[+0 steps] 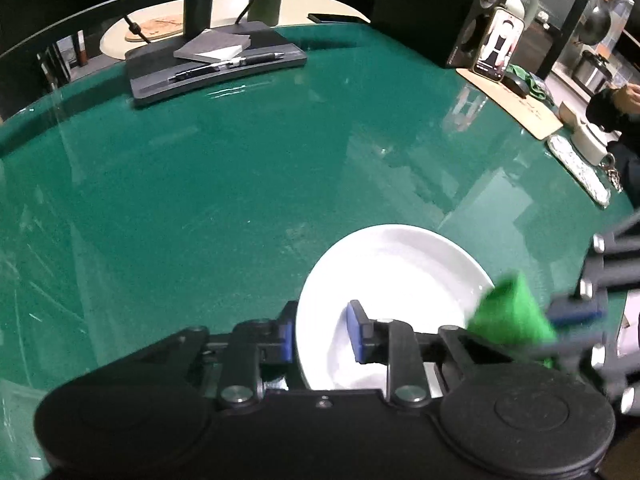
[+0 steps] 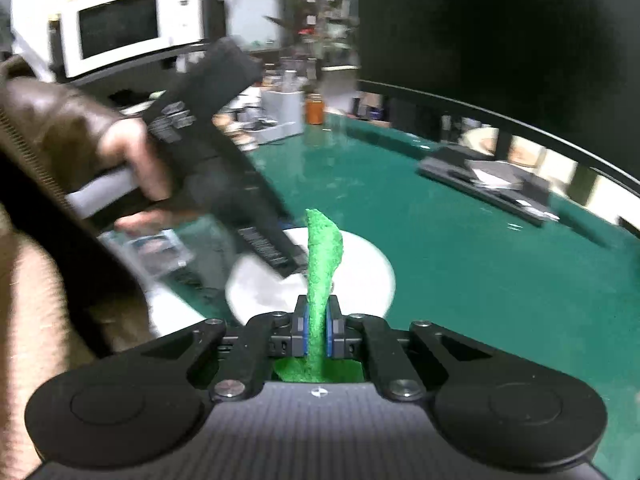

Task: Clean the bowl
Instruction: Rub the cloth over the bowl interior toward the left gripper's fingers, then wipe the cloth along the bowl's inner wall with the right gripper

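Note:
A shallow white bowl (image 1: 400, 268) sits on the green table (image 1: 200, 184). My left gripper (image 1: 322, 336) straddles the bowl's near-left rim: one blue pad touches the outside, and the other pad (image 1: 355, 332) lies against the inside. In the right wrist view a hand (image 2: 140, 168) holds that left gripper (image 2: 294, 266) slanted down onto the bowl (image 2: 360, 276). My right gripper (image 2: 318, 328) is shut on a green cloth (image 2: 322, 256), which stands upright just before the bowl's near rim. The left wrist view shows the cloth (image 1: 512, 312) at the bowl's right edge, with the right gripper (image 1: 576, 312) blurred.
A monitor base (image 1: 216, 68) with a notepad and pens stands at the back of the table. A speaker, a phone (image 1: 498, 44) and a wooden board (image 1: 520, 108) are at the back right, with a cup and keys (image 1: 612, 168) nearby. A microwave (image 2: 120, 28) stands beyond the table.

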A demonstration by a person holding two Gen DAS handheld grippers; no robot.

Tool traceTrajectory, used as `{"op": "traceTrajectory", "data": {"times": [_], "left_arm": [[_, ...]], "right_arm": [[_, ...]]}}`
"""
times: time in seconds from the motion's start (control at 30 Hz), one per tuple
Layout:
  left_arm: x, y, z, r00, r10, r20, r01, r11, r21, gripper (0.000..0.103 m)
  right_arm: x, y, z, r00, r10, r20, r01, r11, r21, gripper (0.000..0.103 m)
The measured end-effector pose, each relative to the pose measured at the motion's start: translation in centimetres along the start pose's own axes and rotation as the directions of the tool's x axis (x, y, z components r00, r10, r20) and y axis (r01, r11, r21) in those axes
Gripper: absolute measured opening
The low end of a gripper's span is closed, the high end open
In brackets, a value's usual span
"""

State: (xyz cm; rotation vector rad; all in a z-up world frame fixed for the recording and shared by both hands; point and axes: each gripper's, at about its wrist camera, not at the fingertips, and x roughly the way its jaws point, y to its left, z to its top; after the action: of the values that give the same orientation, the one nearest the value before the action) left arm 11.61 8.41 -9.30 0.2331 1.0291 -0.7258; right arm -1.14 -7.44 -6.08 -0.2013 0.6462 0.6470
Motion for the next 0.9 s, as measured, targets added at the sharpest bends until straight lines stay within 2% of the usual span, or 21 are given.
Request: {"op": "traceTrajectory", "data": {"times": [0.2, 0.33, 0.43, 0.47, 0.53, 0.63, 0.77, 0.9], "left_arm": [[0.0, 0.0, 0.0, 1.0, 0.002, -0.003, -0.002, 1.0, 0.003, 0.026], [0.0, -0.2, 0.0, 1.0, 0.007, -0.004, -0.007, 1.0, 0.016, 0.026], [0.0, -0.2, 0.0, 1.0, 0.004, -0.005, -0.004, 1.0, 0.013, 0.026], [0.0, -0.2, 0.0, 1.0, 0.004, -0.005, -0.004, 1.0, 0.014, 0.026], [0.0, -0.2, 0.0, 1.0, 0.008, -0.004, -0.008, 1.0, 0.016, 0.026], [0.0, -0.3, -0.1, 1.0, 0.01, -0.005, -0.01, 1.0, 0.017, 0.026], [0.0, -0.5, -0.1, 1.0, 0.009, -0.007, -0.009, 1.0, 0.018, 0.026], [0.0, -0.4, -0.2, 1.0, 0.009, -0.007, -0.009, 1.0, 0.015, 0.027]], "right_arm": [[0.6, -1.1, -0.4, 0.996, -0.083, 0.037, 0.084, 0.996, -0.009, 0.007], [0.6, -1.2, -0.1, 0.994, -0.107, 0.036, 0.106, 0.994, 0.024, 0.007], [0.3, 0.4, -0.3, 1.0, -0.018, 0.024, 0.018, 1.0, 0.008, 0.008], [0.1, 0.6, -0.4, 1.0, -0.012, 0.026, 0.012, 1.0, 0.006, 0.008], [0.0, 0.3, -0.5, 1.0, -0.008, 0.028, 0.007, 1.0, 0.022, 0.007], [0.0, -0.4, -0.7, 0.998, -0.05, 0.035, 0.05, 0.999, 0.004, 0.007], [0.2, -1.8, -0.5, 0.994, -0.1, 0.041, 0.098, 0.994, 0.047, 0.007], [-0.1, -0.6, -0.6, 0.999, -0.031, 0.016, 0.03, 0.998, 0.059, 0.01]]}}
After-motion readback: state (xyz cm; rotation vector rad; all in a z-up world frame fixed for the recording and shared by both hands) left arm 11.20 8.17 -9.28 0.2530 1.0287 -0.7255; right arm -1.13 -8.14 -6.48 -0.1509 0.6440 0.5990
